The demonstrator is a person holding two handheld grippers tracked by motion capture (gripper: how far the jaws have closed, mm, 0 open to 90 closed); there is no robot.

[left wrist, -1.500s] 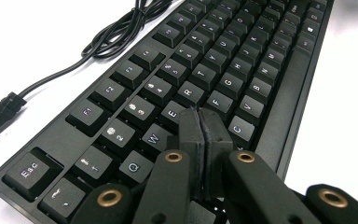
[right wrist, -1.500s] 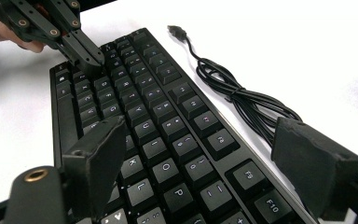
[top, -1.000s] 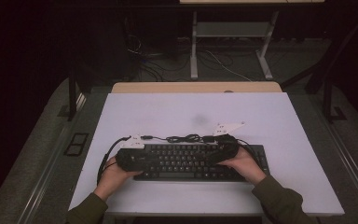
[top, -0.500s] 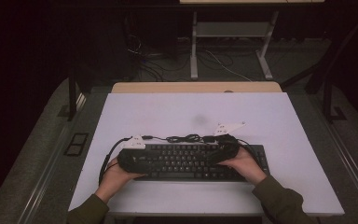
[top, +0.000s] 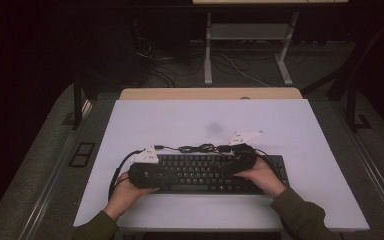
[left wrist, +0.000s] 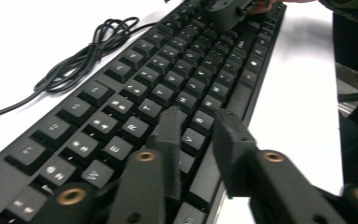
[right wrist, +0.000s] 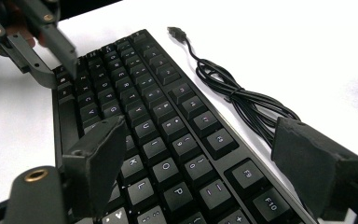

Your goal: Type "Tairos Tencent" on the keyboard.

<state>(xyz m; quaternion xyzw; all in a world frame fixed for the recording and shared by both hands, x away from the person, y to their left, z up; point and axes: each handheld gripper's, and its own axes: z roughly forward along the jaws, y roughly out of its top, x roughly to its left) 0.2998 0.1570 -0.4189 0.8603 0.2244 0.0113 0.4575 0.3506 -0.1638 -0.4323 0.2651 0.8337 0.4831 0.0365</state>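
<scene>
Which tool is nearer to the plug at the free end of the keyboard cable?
Left. The plug lies on the table just behind the left tool, at the keyboard's left end. The right tool hovers over the keys right of the middle, farther from it.

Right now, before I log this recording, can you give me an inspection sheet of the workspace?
Surface: white rectangular tabletop, bare apart from a faint grey smudge.
Job's things: black full-size computer keyboard, flat near the front edge.
Clutter: nothing seen.
Grippers: left gripper over the keyboard's left end, its jaws a narrow gap apart after just closing further, nothing between them, one tip at the keys; right gripper over the right half, jaws wide apart above the keys.
Cables: bundled black keyboard cable behind the keyboard, plug loose; black gripper cable loops at the left.
Surroundings: dark room, white desk frame and floor wires behind.
</scene>
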